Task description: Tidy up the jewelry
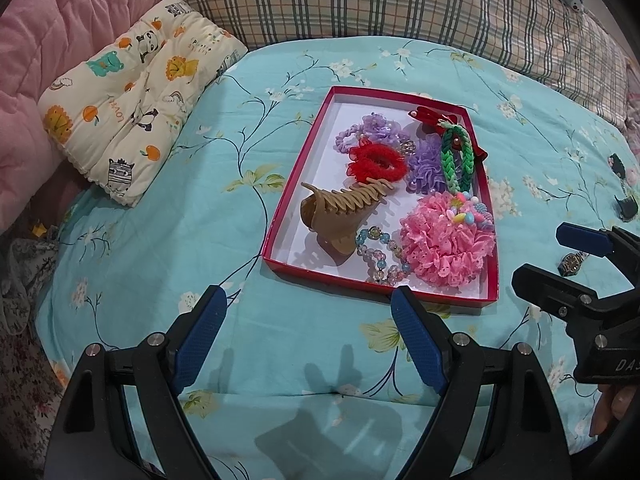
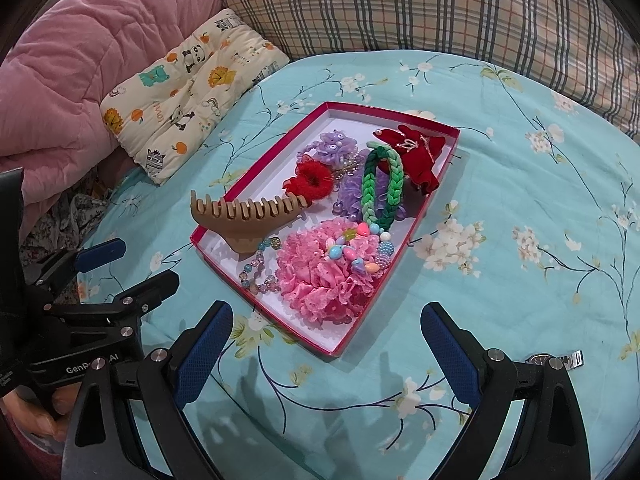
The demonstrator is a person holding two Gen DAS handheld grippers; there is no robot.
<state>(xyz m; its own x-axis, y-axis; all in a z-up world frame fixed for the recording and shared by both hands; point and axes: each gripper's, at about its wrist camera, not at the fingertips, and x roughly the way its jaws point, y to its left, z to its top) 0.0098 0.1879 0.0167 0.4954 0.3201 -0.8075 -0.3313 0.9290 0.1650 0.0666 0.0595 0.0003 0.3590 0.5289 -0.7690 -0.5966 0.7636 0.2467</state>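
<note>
Where the blue floral bedspread lies flat, a red tray with a white floor sits near mid-bed. Contents: tan claw clip at the near left; beaded bracelet touching it; pink ruffled scrunchie at the near right; red scrunchie; purple scrunchie; green braided band draped over it; red bow at the far corner. Loose item: wristwatch on the bedspread, right of the tray. Left gripper: released, jaws spread wide, empty, just short of the tray's near edge. Right gripper: likewise released and empty, by the near corner. Cartoon-print pillow far left.
</note>
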